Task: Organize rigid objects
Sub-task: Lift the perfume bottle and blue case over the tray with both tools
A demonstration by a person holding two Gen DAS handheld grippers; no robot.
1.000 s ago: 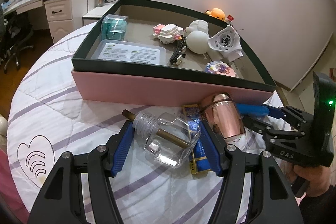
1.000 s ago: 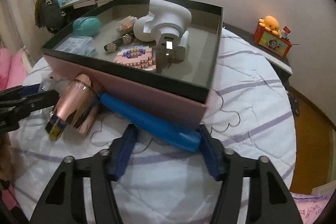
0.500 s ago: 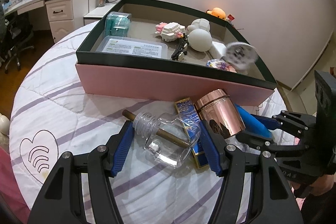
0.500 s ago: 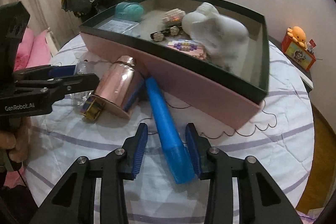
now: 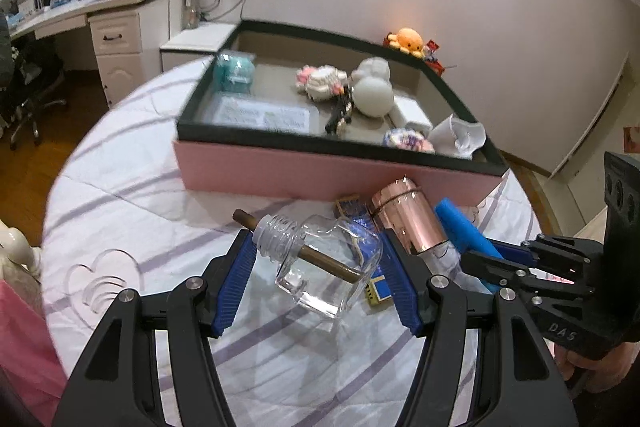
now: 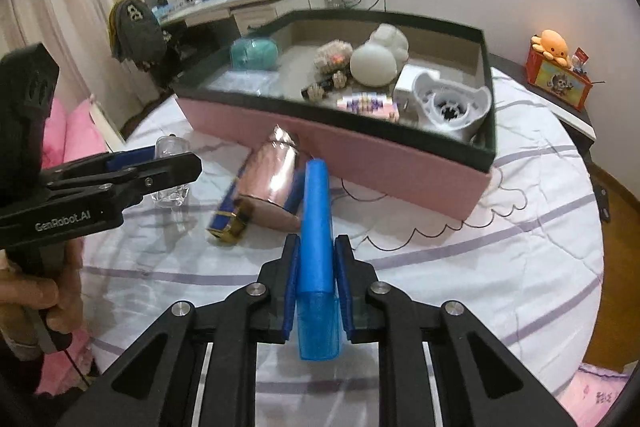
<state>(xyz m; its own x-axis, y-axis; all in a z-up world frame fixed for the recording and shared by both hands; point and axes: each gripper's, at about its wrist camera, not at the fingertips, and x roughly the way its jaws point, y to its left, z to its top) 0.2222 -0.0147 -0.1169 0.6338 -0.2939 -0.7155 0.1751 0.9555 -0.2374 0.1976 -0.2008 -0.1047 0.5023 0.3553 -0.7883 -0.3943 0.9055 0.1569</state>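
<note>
My right gripper [image 6: 316, 283] is shut on a long blue tube [image 6: 316, 227], which also shows in the left wrist view [image 5: 460, 227]. My left gripper [image 5: 320, 279] is open, its pads either side of a clear glass bottle [image 5: 332, 267] with a brown stick through its neck. A rose-gold canister [image 5: 408, 219] and a blue and gold box [image 5: 360, 223] lie between the bottle and the tube. The pink box with a dark rim [image 5: 320, 167] stands behind; it holds a white hair-dryer part [image 6: 448, 103], a white ball [image 6: 374, 67] and small toys.
The round table has a white quilt with purple stripes [image 6: 480, 247]. A desk with drawers [image 5: 116, 35] stands far left. An orange plush [image 6: 554, 45] sits on a shelf at the right. A pink cushion [image 6: 76, 135] lies beside the table.
My right gripper has closed on the blue tube and turned it lengthwise. The white hair-dryer part now rests in the box's right corner. My left gripper has stayed around the bottle.
</note>
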